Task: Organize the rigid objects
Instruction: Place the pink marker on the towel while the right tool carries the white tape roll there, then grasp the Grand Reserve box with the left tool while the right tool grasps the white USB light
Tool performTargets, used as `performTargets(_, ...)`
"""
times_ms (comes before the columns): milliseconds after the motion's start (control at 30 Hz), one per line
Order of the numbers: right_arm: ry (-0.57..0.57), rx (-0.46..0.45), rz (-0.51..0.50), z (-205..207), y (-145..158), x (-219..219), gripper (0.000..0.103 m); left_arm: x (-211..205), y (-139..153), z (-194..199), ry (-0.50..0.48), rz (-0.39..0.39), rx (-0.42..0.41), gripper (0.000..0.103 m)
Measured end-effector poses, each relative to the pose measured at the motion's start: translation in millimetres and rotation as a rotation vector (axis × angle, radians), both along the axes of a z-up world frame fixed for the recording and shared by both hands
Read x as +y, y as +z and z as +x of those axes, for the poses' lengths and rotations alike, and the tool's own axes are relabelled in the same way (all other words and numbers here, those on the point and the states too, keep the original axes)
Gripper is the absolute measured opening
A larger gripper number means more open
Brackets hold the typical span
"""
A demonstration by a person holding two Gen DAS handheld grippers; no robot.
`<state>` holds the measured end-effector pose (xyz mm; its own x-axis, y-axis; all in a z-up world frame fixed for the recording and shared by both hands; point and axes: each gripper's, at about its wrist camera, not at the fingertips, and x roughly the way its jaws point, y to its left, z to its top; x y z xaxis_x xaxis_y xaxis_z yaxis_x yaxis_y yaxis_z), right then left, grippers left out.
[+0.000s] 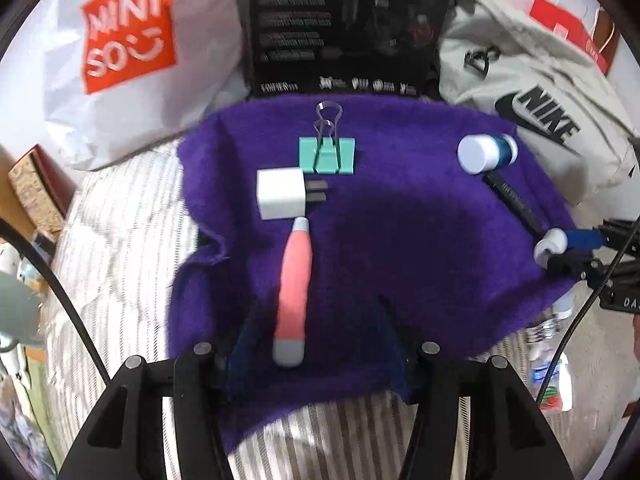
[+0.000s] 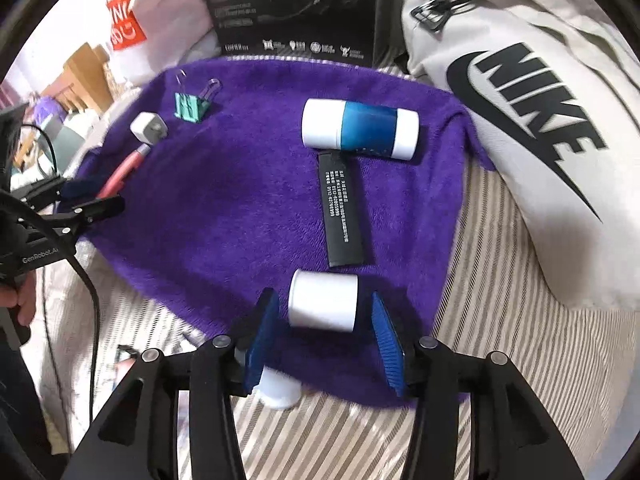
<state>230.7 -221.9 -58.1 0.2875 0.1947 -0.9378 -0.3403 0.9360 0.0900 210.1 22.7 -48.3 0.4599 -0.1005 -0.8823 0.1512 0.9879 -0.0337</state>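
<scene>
Striped bedding (image 2: pixel 500 320) w/ bags (image 1: pixel 120 60), black box (image 1: pixel 344 20) behind.

Plush cloth, hard plastics and wire on a striped bed cover.

A deep-pile purple towel (image 2: pixel 248 208), fuzzy and matt, lies over a woven striped cover (image 2: pixel 492 312). On it, a white charger (image 1: pixel 281 194) shows smooth satin plastic with metal prongs; a mint clip (image 1: pixel 327 155) looks painted, with shiny wire handles; a pink handle (image 1: pixel 294 280) appears smooth and rubbery-matt. A white-and-blue tube (image 2: pixel 360 129) has a glossy blue band, a black bar (image 2: pixel 342 210) a matt printed skin, a white cap (image 2: pixel 323 302) plain smooth plastic. Ribbed blue pads (image 2: pixel 390 348) line matt black gripper frames. Behind, a crinkled paper bag (image 1: pixel 120 60), a printed black box (image 1: pixel 344 20) and a soft grey fabric bag (image 2: pixel 532 120).
</scene>
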Motion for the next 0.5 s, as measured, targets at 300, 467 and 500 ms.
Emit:
performTargets(300,-0.066,-0.099,0.041,-58.7,38.4,-28.0,0.069,-20.3,30.7,-74.5,-0.041,0.001,-0.054,0.057)
performTargets(467,-0.139,-0.111,0.081,-98.9,45.1,-47.8,0.074,-44.6,22.8,-116.7,-0.082,-0.061,-0.022,0.057)
performTargets(500,-0.154,-0.113,0.092,-106.8,45.3,-51.5,0.074,-51.4,19.7,-123.9,-0.095,-0.084,-0.014,0.059)
